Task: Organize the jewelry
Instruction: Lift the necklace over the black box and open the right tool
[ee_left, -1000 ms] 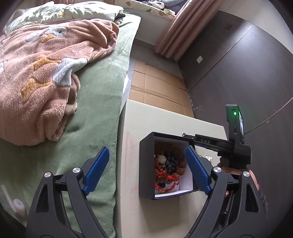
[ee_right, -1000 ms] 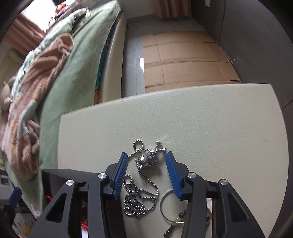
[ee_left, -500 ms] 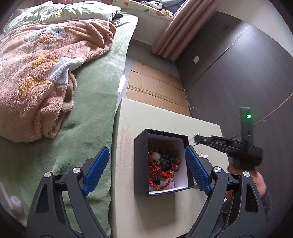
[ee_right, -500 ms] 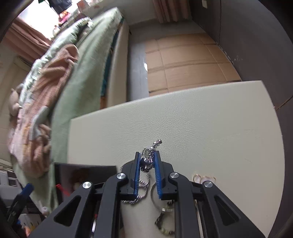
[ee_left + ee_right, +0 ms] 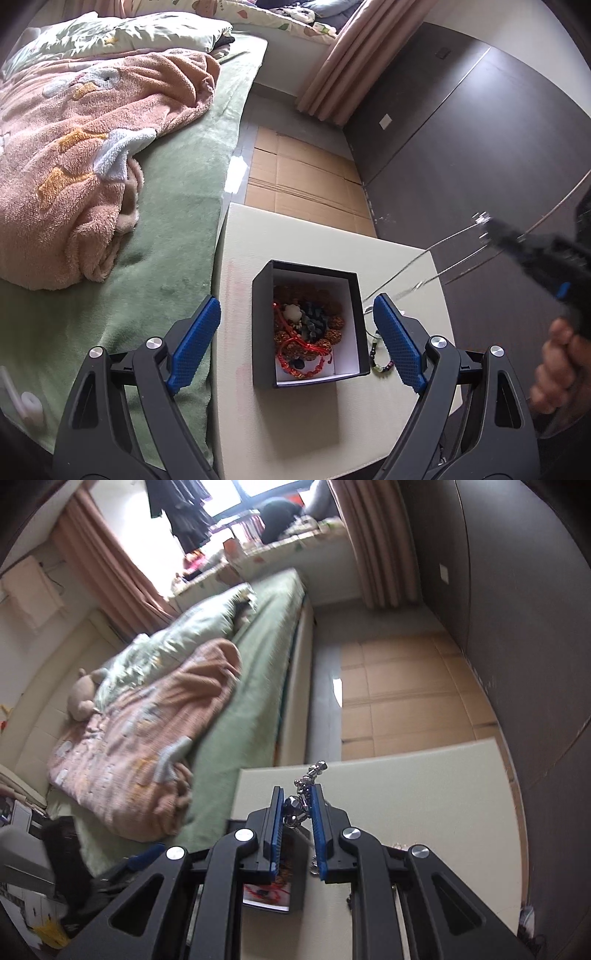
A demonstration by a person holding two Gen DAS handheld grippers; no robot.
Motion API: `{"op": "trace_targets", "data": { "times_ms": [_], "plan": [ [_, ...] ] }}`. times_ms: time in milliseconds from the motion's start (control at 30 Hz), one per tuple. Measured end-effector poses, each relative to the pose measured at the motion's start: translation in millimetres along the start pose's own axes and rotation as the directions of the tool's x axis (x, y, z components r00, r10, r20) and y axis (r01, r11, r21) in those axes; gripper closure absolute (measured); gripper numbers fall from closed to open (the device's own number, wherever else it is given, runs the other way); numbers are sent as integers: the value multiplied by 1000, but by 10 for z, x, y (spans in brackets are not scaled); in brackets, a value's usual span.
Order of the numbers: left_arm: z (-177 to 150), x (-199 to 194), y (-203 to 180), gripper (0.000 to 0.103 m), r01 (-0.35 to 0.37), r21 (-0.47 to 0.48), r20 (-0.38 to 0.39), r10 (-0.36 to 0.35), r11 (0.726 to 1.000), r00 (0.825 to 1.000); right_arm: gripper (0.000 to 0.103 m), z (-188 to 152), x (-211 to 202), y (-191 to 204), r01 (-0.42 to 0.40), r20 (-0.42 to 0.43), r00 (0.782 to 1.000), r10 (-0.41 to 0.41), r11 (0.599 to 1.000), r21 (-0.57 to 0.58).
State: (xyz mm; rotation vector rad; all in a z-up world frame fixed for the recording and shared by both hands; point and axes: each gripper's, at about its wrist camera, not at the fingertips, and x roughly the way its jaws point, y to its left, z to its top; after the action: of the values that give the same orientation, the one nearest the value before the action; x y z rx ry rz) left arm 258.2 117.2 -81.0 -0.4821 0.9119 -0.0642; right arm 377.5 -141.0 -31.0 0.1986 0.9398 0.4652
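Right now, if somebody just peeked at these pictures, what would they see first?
Probably the shiny silver chain pinched between the blue fingers of the right gripper, lifted above the cream table with its strands trailing down. Next comes the black box in the middle of the table, full of red cords and brown beads, with the left gripper open wide around it.

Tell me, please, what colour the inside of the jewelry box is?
White inside, black outside; the jewelry box shows it best in the left wrist view.
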Motion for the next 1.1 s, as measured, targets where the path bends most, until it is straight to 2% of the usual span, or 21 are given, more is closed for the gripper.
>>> {"op": "trace_targets", "data": {
  "times_ms": [33,133,167,433,700,933,1100],
  "plan": [
    [-1,-8,-6,18,-2,2,0,2,1000,1000,89,28,-96,51,-6,16,1000,6,1000,-9],
    [7,-47,-21,6,-16,6,16,16,1000,1000,88,88,-352,188,-24,56,998,26,999,-37],
    [13,-61,-22,5,-23,7,23,22,1000,999,88,111,-442,243,-31,71,997,35,998,-48],
    [64,-79,59,5,-39,-25,6,39,999,999,88,297,-994,717,-67,174,981,89,990,-126],
    [99,-148,118,5,-36,-32,16,36,999,999,88,485,-1354,1123,-94,238,961,138,978,-188],
    [118,-187,188,5,-34,-45,28,35,998,999,88,468,-1355,1261,-103,235,960,152,973,-207],
    [85,-174,241,5,-32,-57,22,33,998,999,86,357,-1041,1186,-100,161,978,129,979,-178]
  ]
}}
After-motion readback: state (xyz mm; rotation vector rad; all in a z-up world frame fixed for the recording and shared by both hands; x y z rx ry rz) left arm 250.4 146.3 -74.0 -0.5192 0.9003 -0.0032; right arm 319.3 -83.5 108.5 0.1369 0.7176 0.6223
